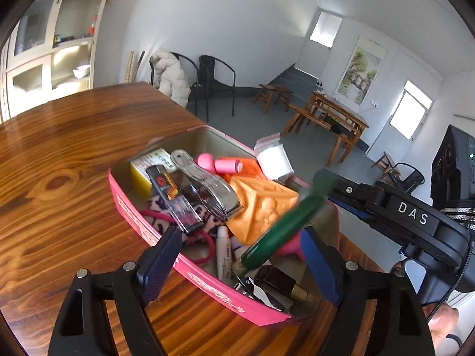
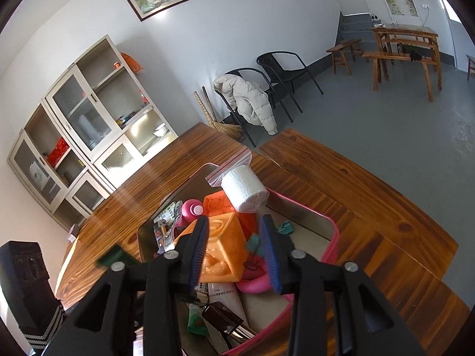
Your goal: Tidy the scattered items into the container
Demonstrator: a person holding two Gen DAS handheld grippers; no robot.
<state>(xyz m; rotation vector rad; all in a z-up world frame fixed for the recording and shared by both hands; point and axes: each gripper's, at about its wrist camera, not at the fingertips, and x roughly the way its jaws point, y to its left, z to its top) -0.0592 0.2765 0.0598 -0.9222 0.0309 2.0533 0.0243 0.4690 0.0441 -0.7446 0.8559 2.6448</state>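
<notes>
Pink tin container (image 1: 139, 225) sits on the wooden table (image 1: 65, 160), crowded with items. My left jaws (image 1: 240, 255) stand open above its near rim; a blurred green tool (image 1: 285, 225) lies between them, gripped by neither pad. My right jaws (image 2: 234, 252) stand open astride an orange block (image 2: 225, 249), at 6 o'clock from a bagged white roll (image 2: 243, 191).
</notes>
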